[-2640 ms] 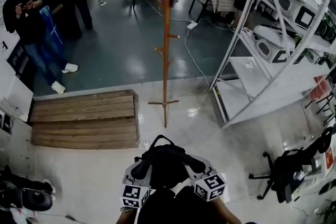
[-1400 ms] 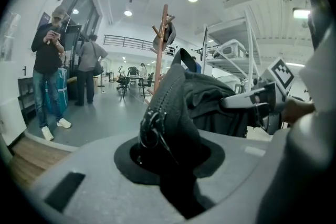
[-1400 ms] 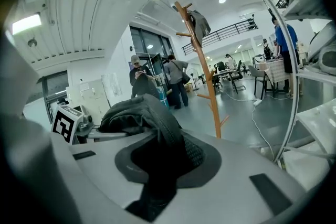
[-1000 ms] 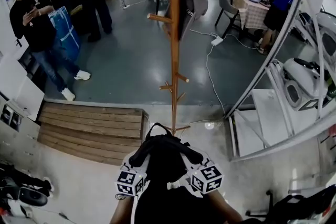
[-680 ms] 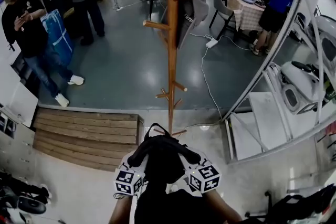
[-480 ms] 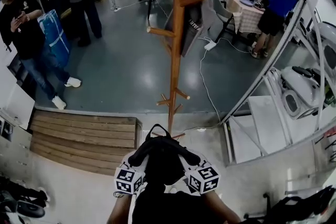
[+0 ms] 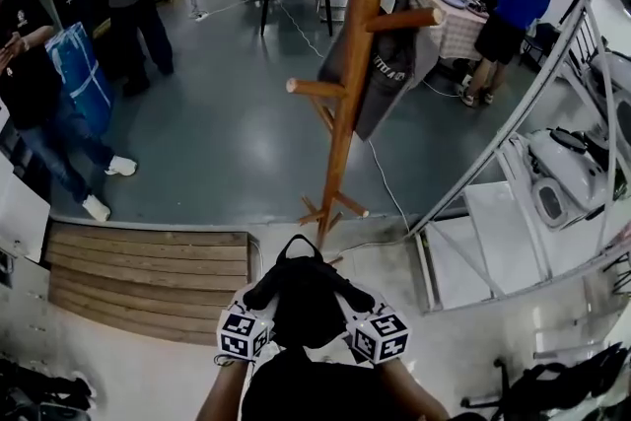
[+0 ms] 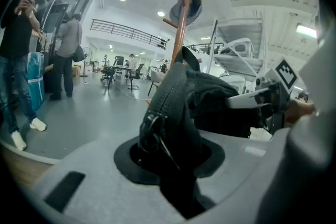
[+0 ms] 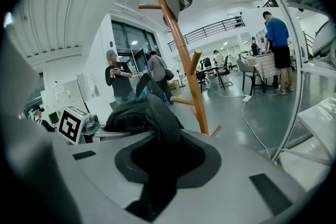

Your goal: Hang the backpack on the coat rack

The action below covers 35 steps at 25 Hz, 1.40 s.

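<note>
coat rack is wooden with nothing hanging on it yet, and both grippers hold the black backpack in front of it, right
Not bare: the head view shows a grey fabric item already hanging on the coat rack. The rest stands: the rack is wooden, and the left gripper and right gripper both hold the black backpack in front of it.

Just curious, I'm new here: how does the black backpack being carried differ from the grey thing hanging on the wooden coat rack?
The backpack is black; the grey thing is grey with small white print. The backpack is off the coat rack, clamped by the left gripper and the right gripper; the grey thing hangs from its upper part. Both look like soft fabric.
</note>
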Motion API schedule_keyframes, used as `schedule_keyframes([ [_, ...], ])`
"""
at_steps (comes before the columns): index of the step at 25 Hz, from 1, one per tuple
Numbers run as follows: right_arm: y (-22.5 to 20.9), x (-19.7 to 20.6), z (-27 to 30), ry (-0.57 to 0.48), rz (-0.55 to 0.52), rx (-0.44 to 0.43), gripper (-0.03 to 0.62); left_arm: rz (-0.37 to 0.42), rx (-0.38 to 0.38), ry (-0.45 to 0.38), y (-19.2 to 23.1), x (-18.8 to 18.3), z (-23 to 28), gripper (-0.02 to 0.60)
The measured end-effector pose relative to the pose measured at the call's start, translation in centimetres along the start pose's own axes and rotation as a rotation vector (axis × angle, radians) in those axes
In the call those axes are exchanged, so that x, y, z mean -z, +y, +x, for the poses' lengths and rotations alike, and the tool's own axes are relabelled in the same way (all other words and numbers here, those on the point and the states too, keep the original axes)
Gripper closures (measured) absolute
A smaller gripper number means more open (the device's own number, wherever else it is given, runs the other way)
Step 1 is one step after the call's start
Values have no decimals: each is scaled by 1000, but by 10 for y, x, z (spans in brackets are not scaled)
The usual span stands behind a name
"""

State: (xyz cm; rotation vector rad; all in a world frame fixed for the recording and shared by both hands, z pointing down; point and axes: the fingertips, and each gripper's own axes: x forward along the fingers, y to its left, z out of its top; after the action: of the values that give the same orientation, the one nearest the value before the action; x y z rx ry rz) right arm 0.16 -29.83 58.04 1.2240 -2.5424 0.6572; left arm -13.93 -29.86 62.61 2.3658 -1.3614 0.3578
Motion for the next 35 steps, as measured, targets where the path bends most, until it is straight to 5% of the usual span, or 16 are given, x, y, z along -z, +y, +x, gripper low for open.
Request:
schedule_keyframes([
  [14, -29, 0, 61, 22, 46, 81, 530, 13, 94, 64, 52, 3, 63, 472],
  [35, -85, 26, 85, 65, 81, 146, 530, 1, 141, 127, 52, 24, 128, 472],
])
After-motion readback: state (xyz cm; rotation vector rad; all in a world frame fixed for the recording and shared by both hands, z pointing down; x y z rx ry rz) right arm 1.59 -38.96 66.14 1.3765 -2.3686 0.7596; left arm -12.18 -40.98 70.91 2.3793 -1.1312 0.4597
